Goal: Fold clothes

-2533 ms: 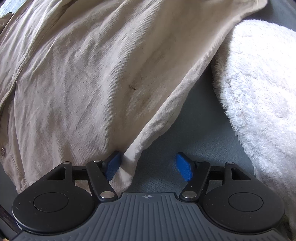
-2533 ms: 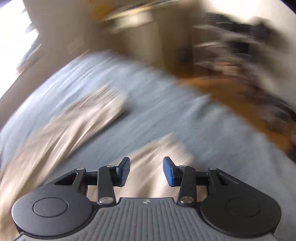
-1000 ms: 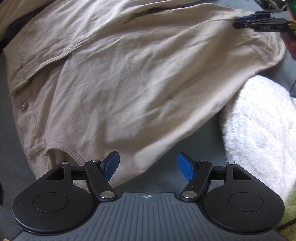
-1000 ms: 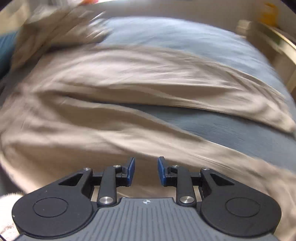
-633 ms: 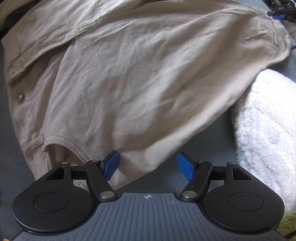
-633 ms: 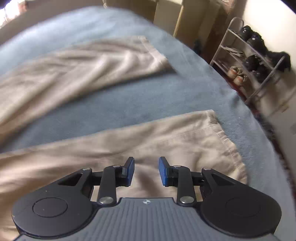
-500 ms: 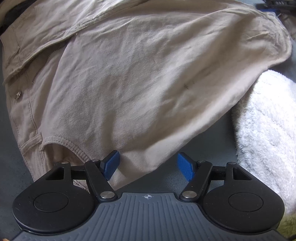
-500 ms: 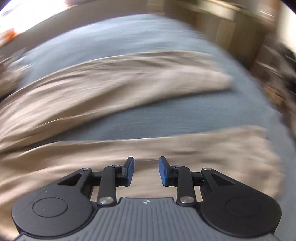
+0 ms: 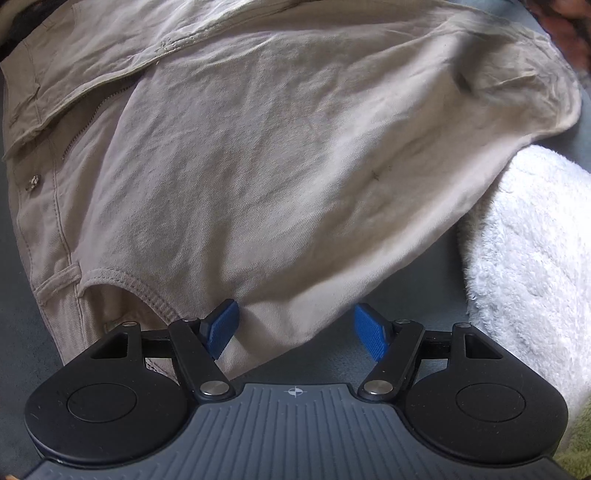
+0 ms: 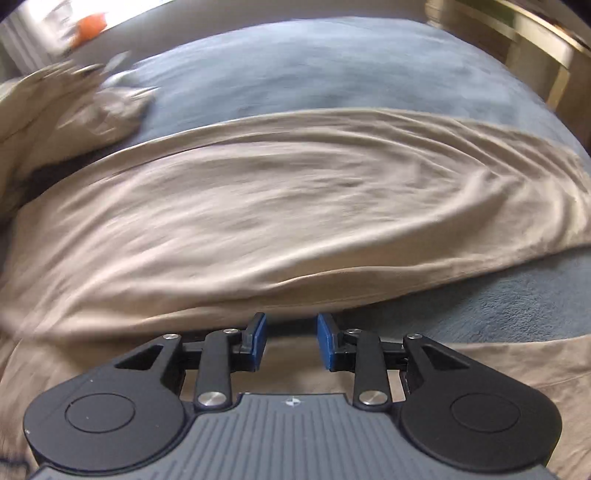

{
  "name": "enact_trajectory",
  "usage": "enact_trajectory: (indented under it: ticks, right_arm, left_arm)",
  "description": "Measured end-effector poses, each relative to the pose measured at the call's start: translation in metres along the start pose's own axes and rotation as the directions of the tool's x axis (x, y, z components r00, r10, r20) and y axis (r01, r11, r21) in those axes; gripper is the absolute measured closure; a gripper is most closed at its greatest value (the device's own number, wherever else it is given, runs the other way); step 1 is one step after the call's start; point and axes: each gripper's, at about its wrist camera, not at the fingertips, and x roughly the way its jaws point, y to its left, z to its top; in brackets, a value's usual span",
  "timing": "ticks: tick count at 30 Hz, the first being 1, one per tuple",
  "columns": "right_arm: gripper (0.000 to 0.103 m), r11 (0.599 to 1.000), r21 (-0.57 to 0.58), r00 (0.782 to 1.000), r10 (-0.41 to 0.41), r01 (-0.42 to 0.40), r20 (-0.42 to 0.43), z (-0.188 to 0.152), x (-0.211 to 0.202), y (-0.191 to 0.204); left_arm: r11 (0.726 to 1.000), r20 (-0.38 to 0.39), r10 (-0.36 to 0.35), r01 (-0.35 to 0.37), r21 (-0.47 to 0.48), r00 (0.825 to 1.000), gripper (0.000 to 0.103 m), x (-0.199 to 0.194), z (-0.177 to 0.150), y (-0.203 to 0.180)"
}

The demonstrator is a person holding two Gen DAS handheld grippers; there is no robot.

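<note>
Pointing straight down, the left gripper (image 9: 295, 332) stands with its jaws wide apart and holds nothing. Its left blue pad (image 9: 221, 329) lies against the lower edge of the beige trousers (image 9: 280, 177), at the hip just beside the curved pocket opening (image 9: 125, 286); whether it presses the cloth cannot be told. The right pad (image 9: 371, 336) stands over bare grey-blue blanket (image 9: 399, 306), clear of the cloth.

The right gripper (image 10: 289, 340) has its jaws set narrowly apart, with a clear gap between the pads. Nothing is clamped. Beige cloth shows through the gap, below the fingers; contact cannot be confirmed. The picture is smeared by motion.

The trousers lie spread on the blanket-covered bed.

Left wrist view only: the waistband (image 9: 74, 92), the open zip fly (image 9: 96, 110) and a metal button (image 9: 34, 181) at upper left; a white fleecy item (image 9: 532, 266) at right, touching the trousers' edge; a patch of green fabric (image 9: 576, 443) at the bottom right corner.

Right wrist view only: one trouser leg (image 10: 295, 206) running across the frame, creased toward the right, with a strip of blanket (image 10: 480, 306) separating it from a second beige portion (image 10: 498, 363) beneath the gripper; a bunched pale garment (image 10: 74, 110) at upper left; wooden furniture (image 10: 535, 44) at upper right; a blurred orange object (image 10: 88, 24) beyond the bed.
</note>
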Motion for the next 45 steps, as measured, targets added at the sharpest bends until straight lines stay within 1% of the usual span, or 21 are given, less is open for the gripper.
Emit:
enact_trajectory:
  ticks: [2, 4, 6, 7, 11, 14, 16, 19, 22, 24, 26, 28, 31, 32, 35, 36, 38, 39, 40, 42, 45]
  right_arm:
    - [0.071, 0.997, -0.046, 0.996, 0.065, -0.067, -0.055, -0.011, -0.001, 0.02]
    - [0.071, 0.992, -0.111, 0.994, 0.045, -0.055, -0.095, -0.02, 0.013, 0.042]
    - [0.071, 0.996, -0.088, 0.994, -0.009, -0.001, -0.111, -0.016, 0.039, 0.049]
    - [0.071, 1.0, -0.023, 0.994, 0.002, -0.004, -0.105, -0.009, 0.048, 0.045]
    - [0.071, 0.992, 0.125, 0.997, 0.042, -0.034, -0.059, 0.0, 0.032, 0.031]
    - [0.07, 0.995, 0.095, 0.999, 0.03, -0.027, -0.029, -0.015, 0.002, 0.025]
    - [0.07, 0.995, 0.102, 0.999, 0.029, -0.025, -0.041, -0.027, -0.007, 0.014]
    - [0.07, 0.989, 0.139, 0.997, -0.04, 0.049, -0.067, -0.03, 0.01, -0.012]
    - [0.072, 0.957, 0.291, 1.0, 0.004, -0.002, -0.007, -0.014, 0.024, -0.046]
    - [0.07, 0.934, 0.358, 0.998, -0.023, 0.004, 0.05, -0.002, 0.017, -0.065]
    - [0.069, 0.93, 0.366, 0.995, -0.057, 0.025, 0.076, -0.002, -0.001, -0.077]
    - [0.069, 0.941, 0.337, 0.998, -0.008, -0.014, 0.064, -0.015, -0.016, -0.087]
    - [0.069, 0.957, 0.289, 1.0, -0.025, 0.024, 0.0, -0.041, -0.023, -0.114]
    - [0.069, 0.951, 0.301, 0.997, -0.071, 0.073, -0.019, -0.048, -0.025, -0.133]
    - [0.071, 0.86, 0.467, 0.975, -0.221, 0.207, -0.025, -0.072, -0.041, -0.228]
    - [0.071, 0.802, 0.527, 0.952, -0.304, 0.28, -0.044, -0.081, -0.051, -0.26]
    - [0.069, 0.644, 0.64, 0.889, -0.436, 0.419, -0.144, -0.102, -0.073, -0.314]
    - [0.068, 0.569, 0.684, 0.866, -0.461, 0.455, -0.193, -0.113, -0.085, -0.331]
    - [0.068, 0.559, 0.696, 0.869, -0.454, 0.451, -0.198, -0.12, -0.093, -0.332]
    - [0.068, 0.558, 0.71, 0.88, -0.433, 0.43, -0.193, -0.131, -0.109, -0.33]
    - [0.068, 0.754, 0.575, 0.943, -0.312, 0.318, -0.113, -0.126, -0.101, -0.263]
  left_arm:
    - [1.0, -0.001, -0.007, 0.007, -0.003, 1.0, 0.033, 0.0, 0.0, 0.003]
    - [1.0, -0.004, -0.011, 0.011, -0.003, 1.0, 0.033, -0.001, 0.0, 0.006]
    - [1.0, -0.007, -0.011, 0.011, 0.001, 1.0, 0.033, -0.002, -0.001, 0.007]
    - [1.0, -0.007, -0.01, 0.01, 0.005, 1.0, 0.033, -0.002, -0.002, 0.008]
    - [1.0, -0.005, -0.007, 0.007, 0.009, 1.0, 0.033, -0.001, -0.004, 0.012]
    - [1.0, -0.009, -0.009, 0.009, 0.01, 1.0, 0.033, -0.001, -0.004, 0.015]
    - [1.0, -0.011, -0.01, 0.01, 0.001, 1.0, 0.033, 0.0, -0.003, 0.018]
    - [1.0, -0.017, 0.002, -0.002, -0.002, 1.0, 0.033, 0.0, -0.002, 0.019]
    - [1.0, -0.024, 0.022, -0.022, 0.009, 0.999, 0.033, -0.001, -0.002, 0.017]
    - [0.999, -0.028, 0.034, -0.034, 0.016, 0.999, 0.033, -0.001, -0.002, 0.017]
    - [0.999, -0.034, 0.042, -0.041, 0.009, 0.999, 0.033, -0.002, -0.001, 0.018]
    - [0.999, -0.043, 0.046, -0.047, -0.009, 0.998, 0.033, -0.002, 0.001, 0.019]
    - [0.998, -0.059, 0.055, -0.056, -0.008, 0.997, 0.033, -0.002, 0.003, 0.021]
    - [0.998, -0.064, 0.059, -0.059, 0.001, 0.996, 0.033, -0.002, 0.004, 0.022]
    - [0.996, -0.07, 0.08, -0.078, 0.029, 0.994, 0.033, -0.003, 0.002, 0.024]
    - [0.996, -0.069, 0.086, -0.085, 0.03, 0.994, 0.033, -0.004, 0.002, 0.025]
    - [0.995, -0.062, 0.096, -0.095, 0.015, 0.993, 0.033, -0.009, 0.001, 0.03]
    - [0.995, -0.054, 0.099, -0.099, 0.002, 0.994, 0.033, -0.012, 0.001, 0.033]
    - [0.995, -0.046, 0.099, -0.1, -0.015, 0.994, 0.033, -0.015, 0.0, 0.036]
    - [0.994, -0.029, 0.095, -0.097, -0.052, 0.995, 0.033, -0.021, -0.002, 0.043]
    - [0.992, 0.005, 0.086, -0.085, -0.092, 0.996, 0.033, -0.03, -0.006, 0.052]
